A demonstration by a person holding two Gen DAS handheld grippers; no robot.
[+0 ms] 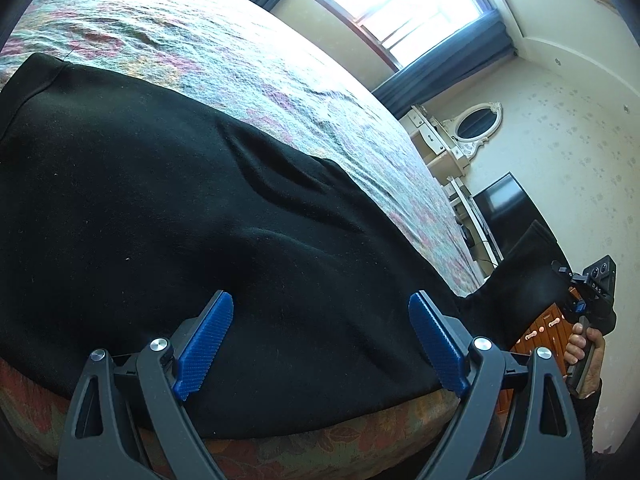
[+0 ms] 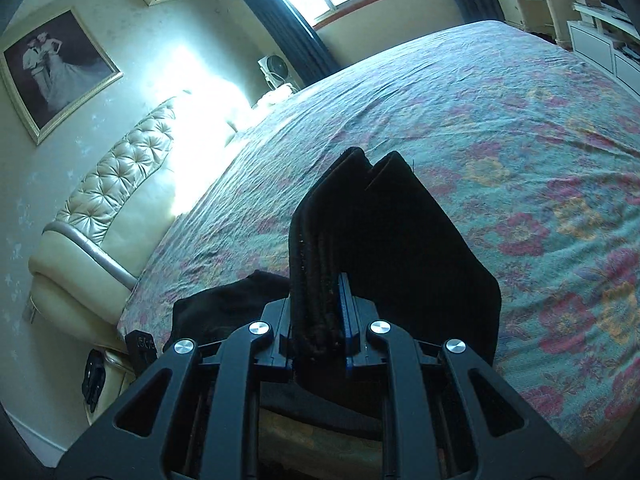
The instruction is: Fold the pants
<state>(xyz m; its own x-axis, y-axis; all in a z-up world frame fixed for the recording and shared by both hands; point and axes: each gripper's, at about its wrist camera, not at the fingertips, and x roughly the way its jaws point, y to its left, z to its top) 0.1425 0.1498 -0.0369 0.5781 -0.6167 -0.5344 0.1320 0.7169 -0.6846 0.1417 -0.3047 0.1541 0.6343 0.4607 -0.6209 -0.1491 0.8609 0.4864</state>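
Black pants (image 1: 180, 208) lie spread along the near edge of the bed. My left gripper (image 1: 320, 320) is open, its blue pads (image 1: 204, 344) standing apart just above the pants near the bed edge. My right gripper (image 2: 320, 312) is shut on the bunched leg ends of the pants (image 2: 384, 240) and holds them up above the bed. In the left wrist view the right gripper (image 1: 576, 300) shows at the far right, with that end of the pants (image 1: 528, 276) lifted off the bed.
The bed has a floral cover (image 2: 500, 140) and a tufted cream headboard (image 2: 112, 200). A window with dark curtains (image 1: 440, 76) lies beyond the bed. A dresser with an oval mirror (image 1: 476, 124) and a TV (image 1: 508, 208) stand by the wall.
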